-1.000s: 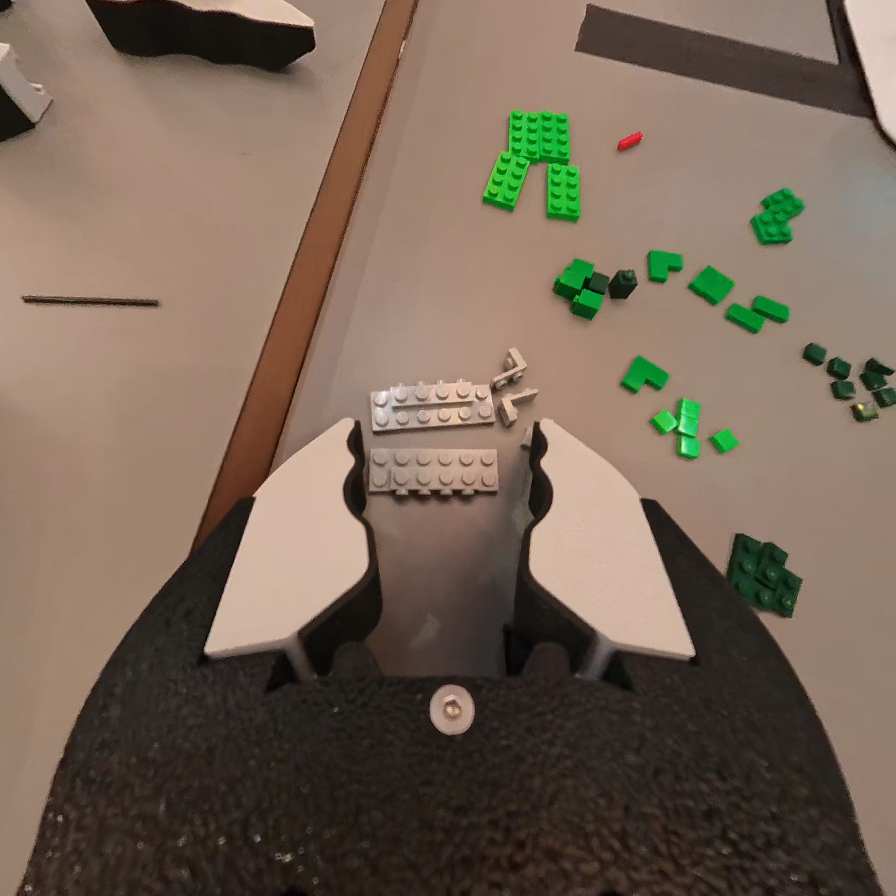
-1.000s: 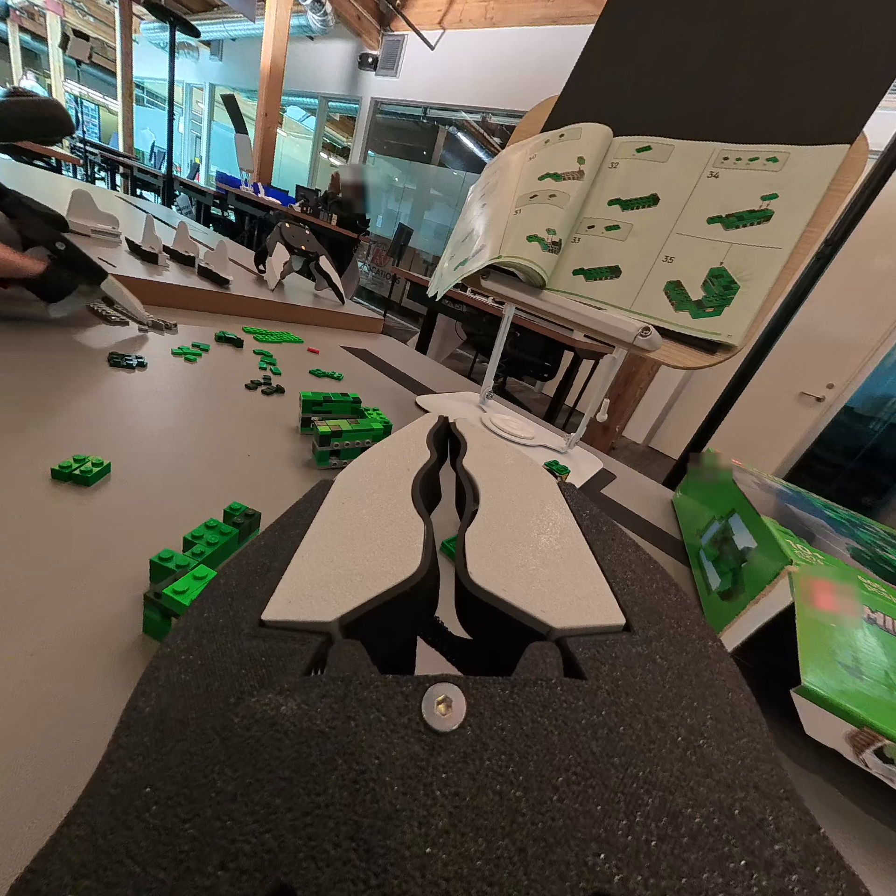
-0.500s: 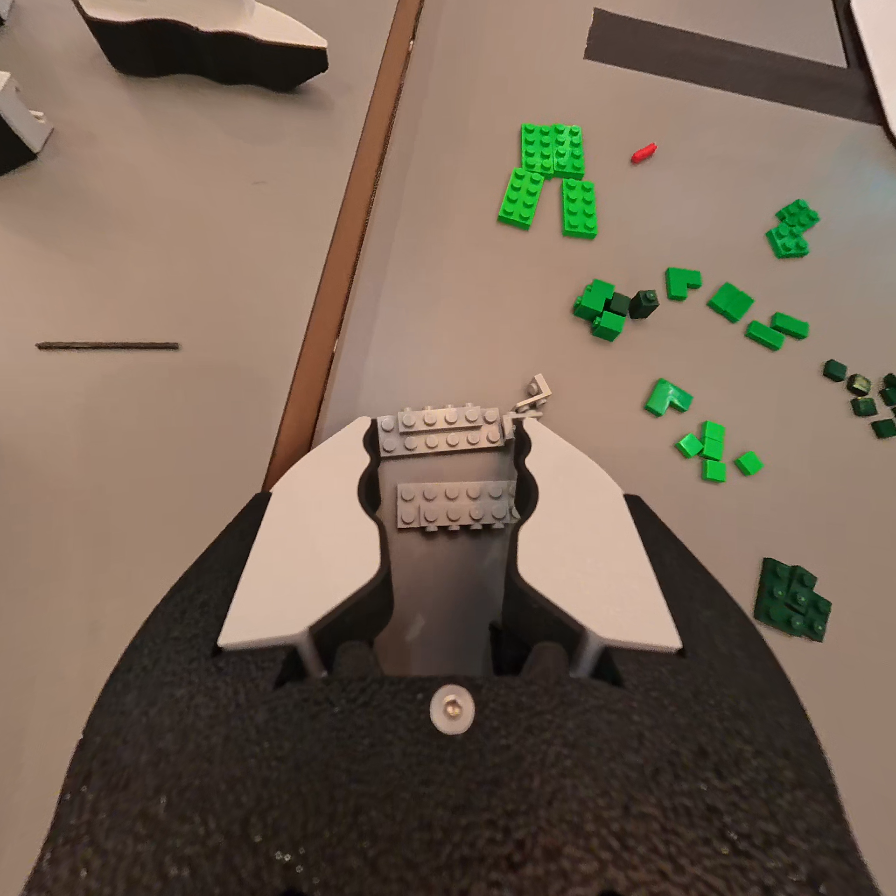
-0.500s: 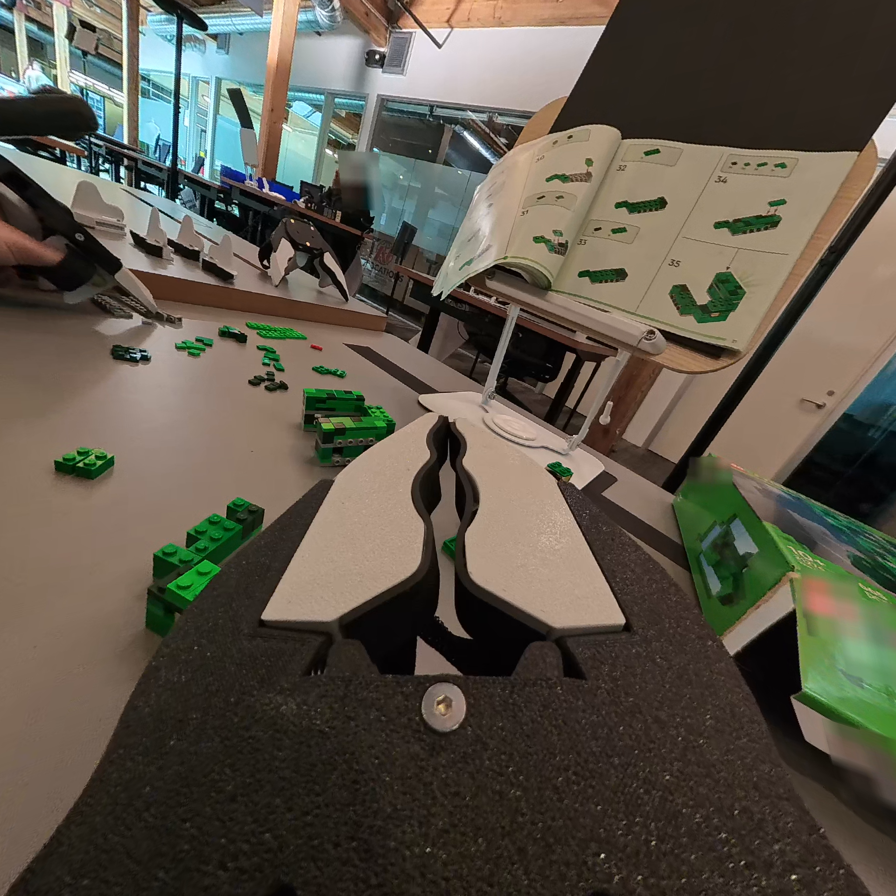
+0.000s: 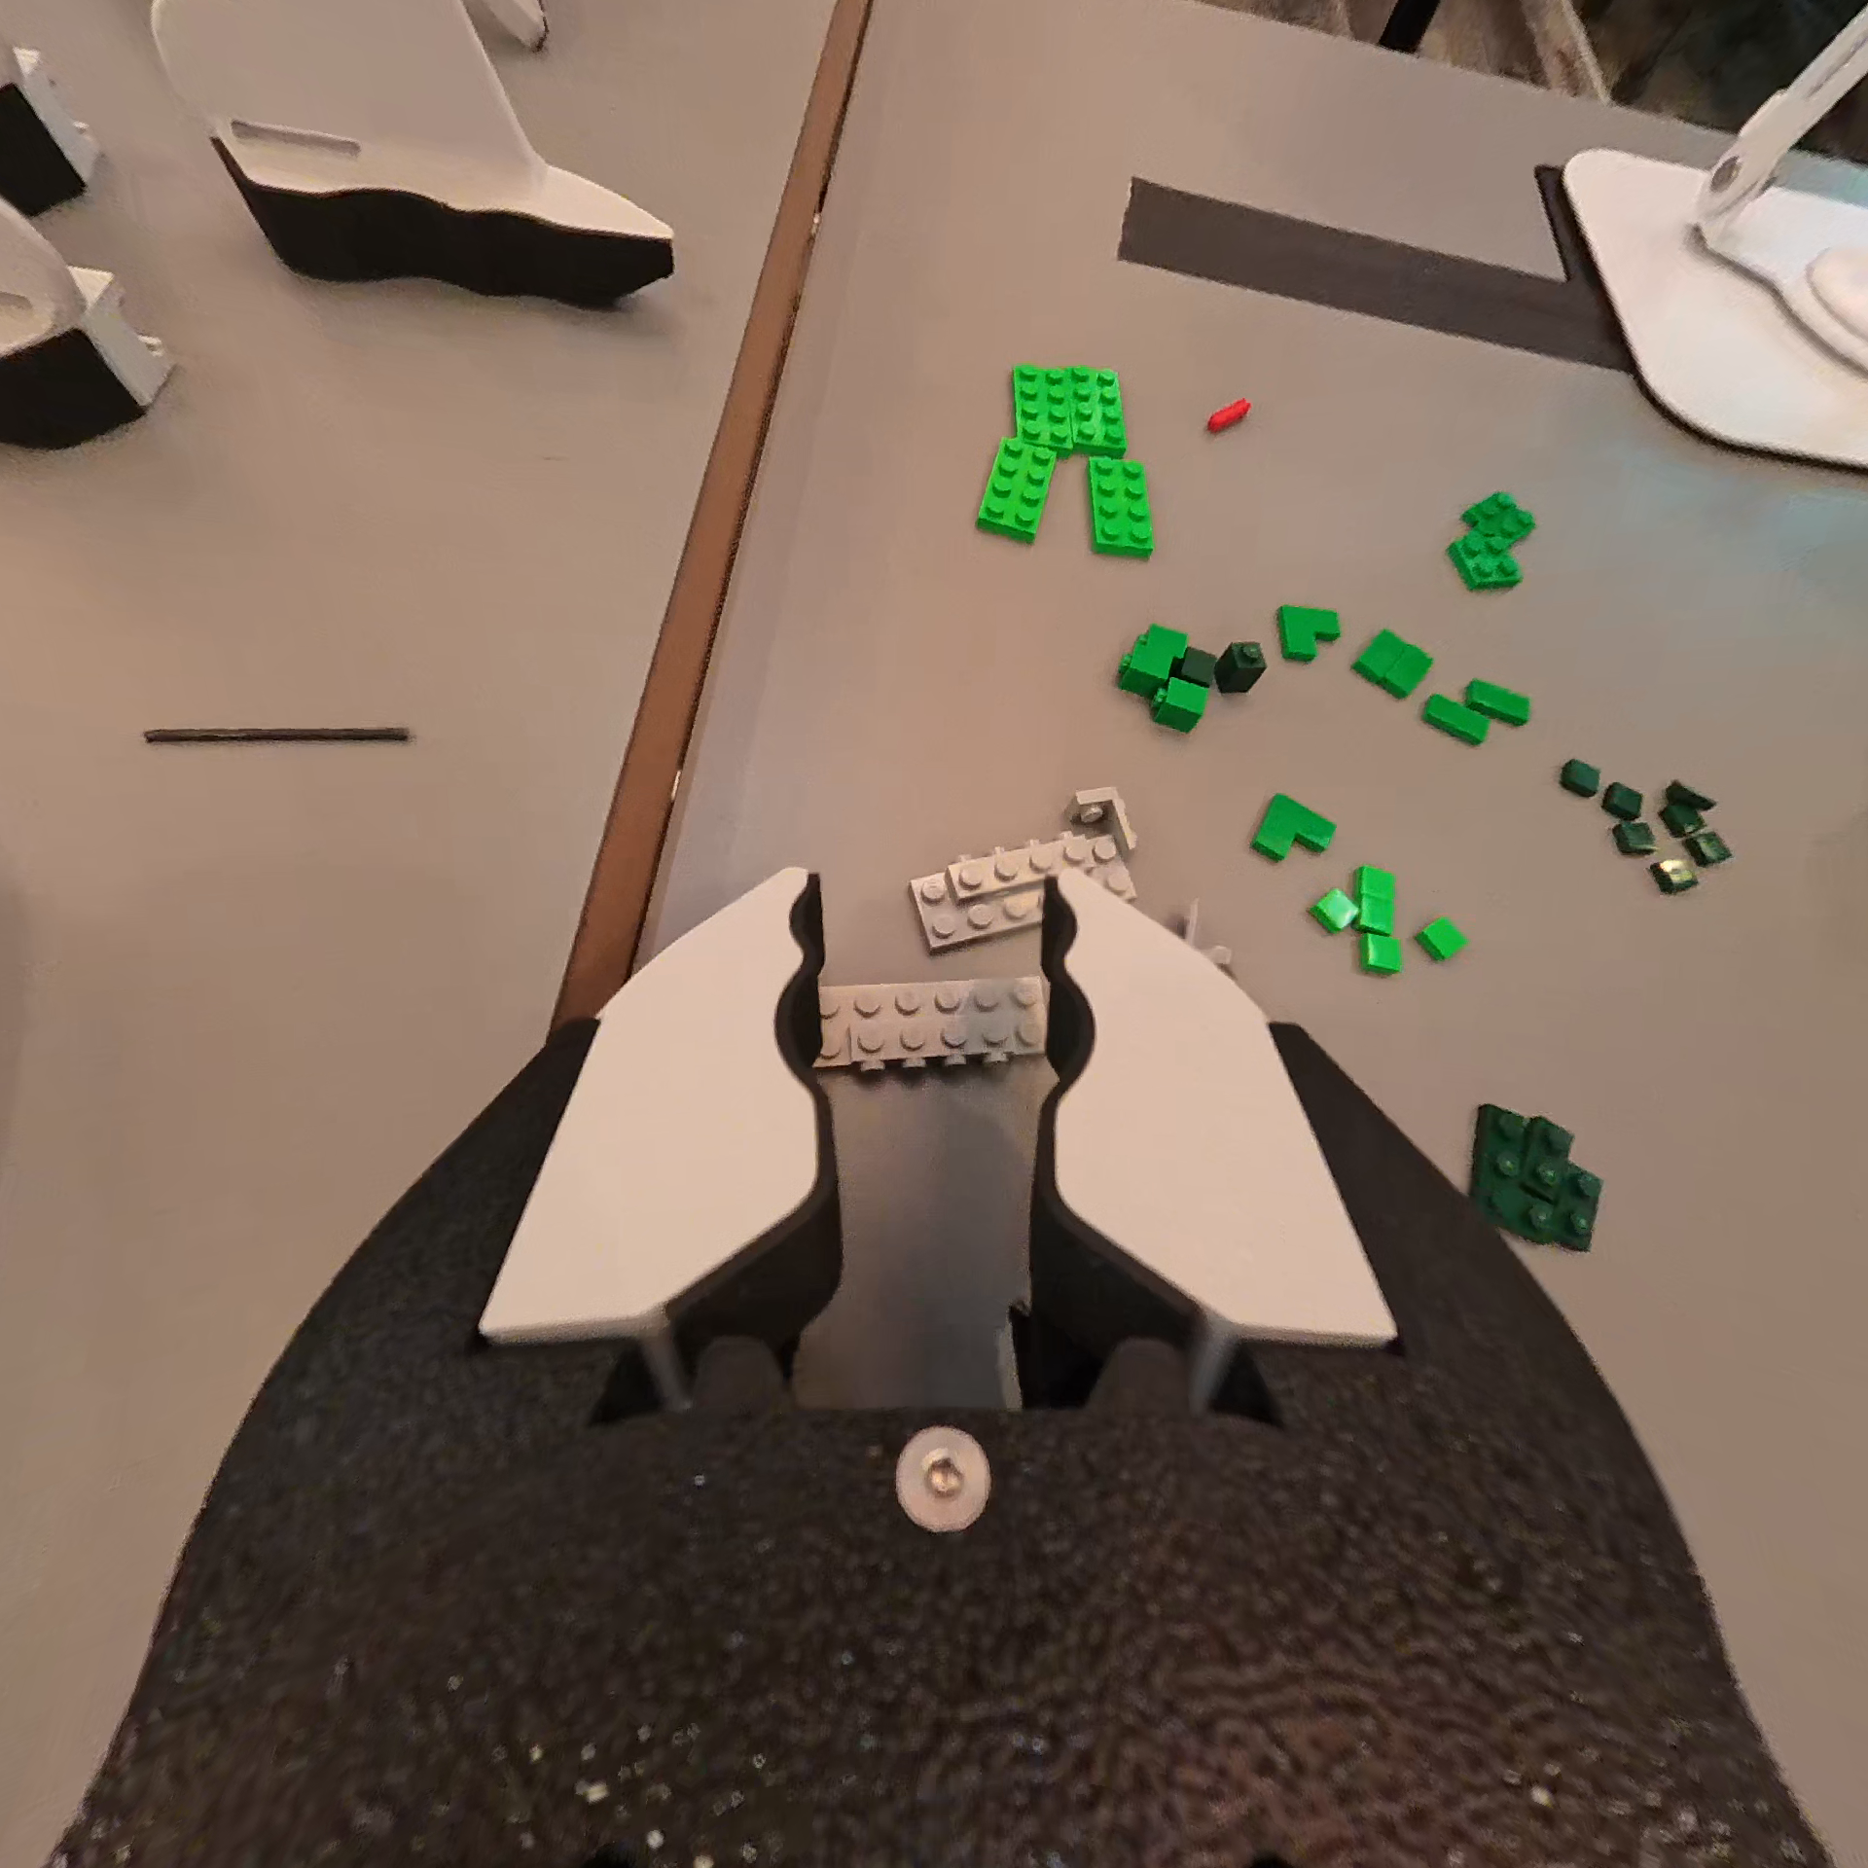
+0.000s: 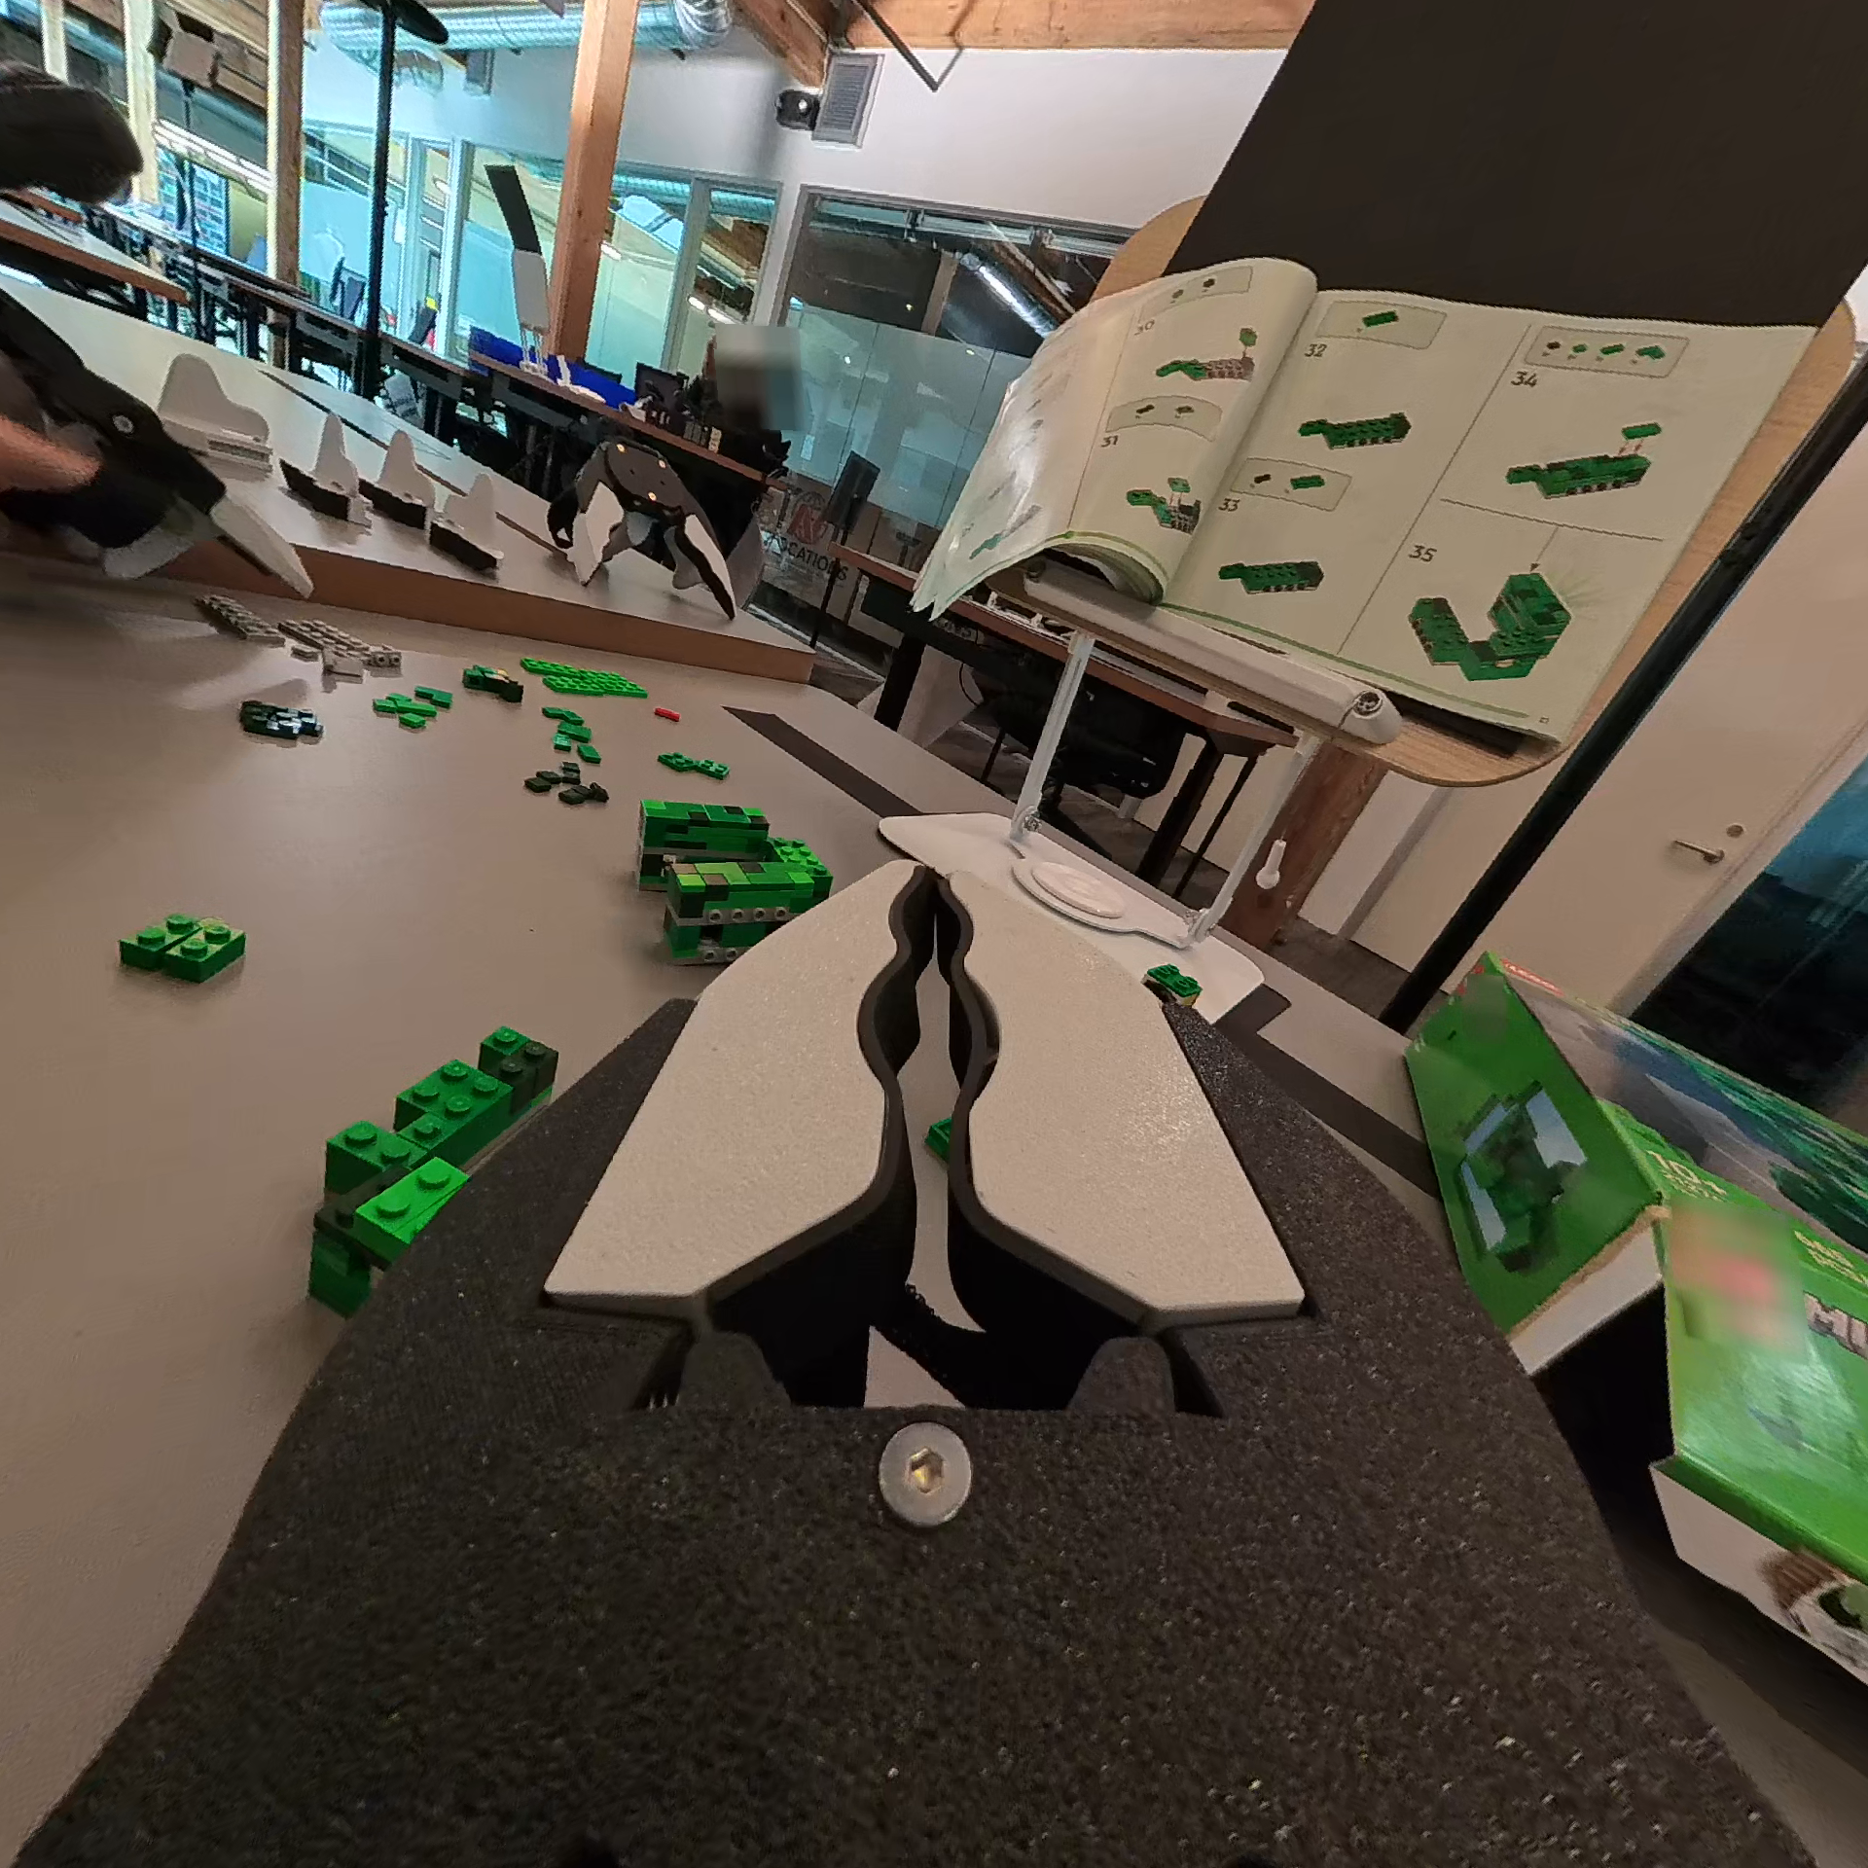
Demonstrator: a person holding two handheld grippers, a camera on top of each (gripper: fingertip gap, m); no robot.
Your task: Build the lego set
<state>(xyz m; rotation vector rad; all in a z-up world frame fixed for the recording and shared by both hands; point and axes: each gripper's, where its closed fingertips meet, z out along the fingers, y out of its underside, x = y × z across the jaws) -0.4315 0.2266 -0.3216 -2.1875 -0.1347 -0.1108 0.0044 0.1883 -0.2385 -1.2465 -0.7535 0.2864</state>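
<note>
My left gripper (image 5: pixel 930 877) is shut on a grey studded plate (image 5: pixel 930 1026), its fingers pressing the plate's two short ends. A second grey plate assembly (image 5: pixel 1001 890) lies askew just past the fingertips, with small grey brackets (image 5: pixel 1102 809) beside it. My right gripper (image 6: pixel 928 879) is shut and empty, low over the table. A partly built green model (image 6: pixel 728 869) stands just left of its tips, and a green stepped assembly (image 6: pixel 435 1122) lies near its left side. The left gripper (image 6: pixel 222 571) also shows at the far left of the right wrist view.
Loose bright green plates (image 5: pixel 1071 445), small green tiles (image 5: pixel 1365 910), dark green plates (image 5: pixel 1531 1178) and a red piece (image 5: pixel 1228 414) lie scattered. A raised board (image 5: pixel 728 505) holds spare finger parts (image 5: pixel 404 202). An instruction booklet (image 6: pixel 1365 475) sits on a white stand (image 5: pixel 1739 303). The green set box (image 6: pixel 1567 1142) is at right. About 45 cm separates my left fingertips from my right. My right tips are about 45 cm from the red piece (image 5: pixel 1228 414), my left tips only 20 cm.
My left gripper moved forward over the near grey plate and closed on its ends. The far grey plate got pushed askew. The right gripper stayed shut and hardly moved.
</note>
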